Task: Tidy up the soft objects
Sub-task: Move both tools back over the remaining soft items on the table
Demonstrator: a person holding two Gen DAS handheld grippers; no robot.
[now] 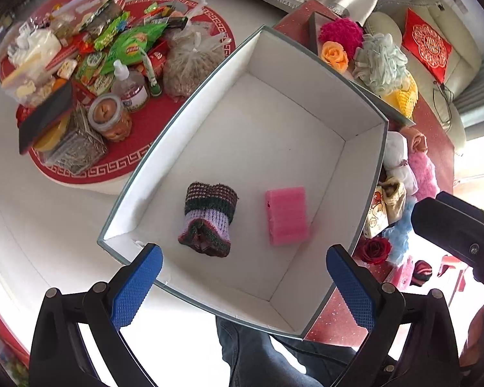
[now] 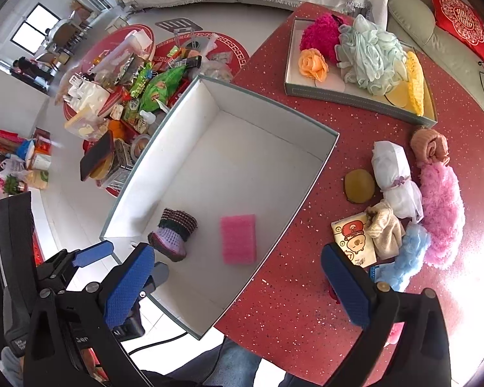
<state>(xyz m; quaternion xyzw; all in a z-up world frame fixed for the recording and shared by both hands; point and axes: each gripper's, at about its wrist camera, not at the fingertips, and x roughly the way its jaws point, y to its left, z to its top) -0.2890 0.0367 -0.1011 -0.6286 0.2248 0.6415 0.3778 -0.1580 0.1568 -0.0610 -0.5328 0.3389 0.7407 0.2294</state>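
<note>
Left wrist view looks down between our left tongs (image 1: 243,285), spread wide and empty, into a white open box (image 1: 190,109). Two soft things already lie on its floor near our end: a knitted striped piece (image 1: 208,221) and, just beside it but apart, a pink sponge (image 1: 287,216). The far half of the box is bare.

Right wrist view shows our right tongs (image 2: 237,285) also spread wide with nothing between them, above the near rim of the box and the red speckled desk (image 2: 293,309). We judge the task barely begun. Along the desk's right edge a cluster still waits: a yellow-brown round pad (image 2: 359,185), a white tied bundle (image 2: 393,174), a pink fluffy piece (image 2: 442,206), a beige cloth (image 2: 385,229), a blue fluffy piece (image 2: 409,251) and a cartoon card (image 2: 355,238). At the far edge a shallow tray (image 2: 355,98) holds a mint bath pouf (image 2: 369,54), an orange fabric rose (image 2: 313,64) and more.

Bare desk lies between box and cluster, giving room to reach; the box walls stand tall, so we must lift items over the rim.
</note>
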